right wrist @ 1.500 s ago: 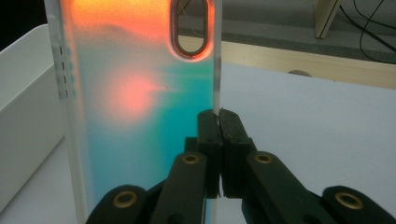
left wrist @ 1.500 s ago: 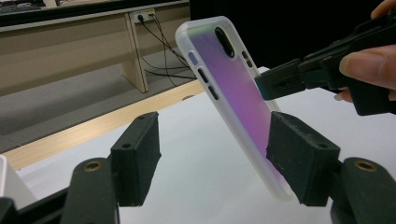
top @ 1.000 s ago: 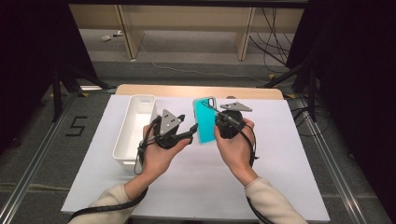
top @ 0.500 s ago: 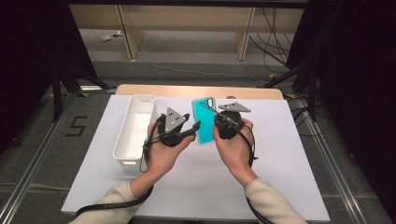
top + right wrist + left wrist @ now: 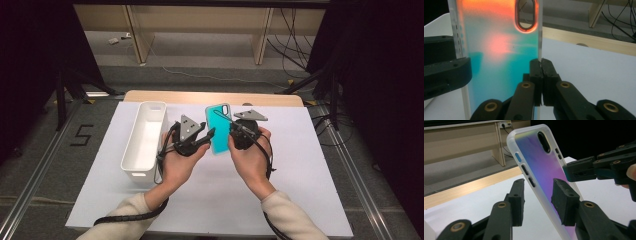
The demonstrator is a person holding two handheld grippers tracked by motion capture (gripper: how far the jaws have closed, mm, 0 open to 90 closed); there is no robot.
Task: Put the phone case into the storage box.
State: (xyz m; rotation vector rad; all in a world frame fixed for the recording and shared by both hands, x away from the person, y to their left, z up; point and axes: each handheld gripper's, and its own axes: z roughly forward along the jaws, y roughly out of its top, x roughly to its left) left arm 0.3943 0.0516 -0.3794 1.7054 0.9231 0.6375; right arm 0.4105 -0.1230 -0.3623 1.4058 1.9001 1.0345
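phone case (image 5: 219, 129), iridescent teal: held upright above the desk (image 5: 300, 175), between the two claws. right claw (image 5: 541, 65): jaws clamped tight on one long edge of the case. left claw (image 5: 539, 200): jaws have just been closing, the case's other long edge standing between them, pads not yet pressing; white bin (image 5: 145, 140) lies left of it.
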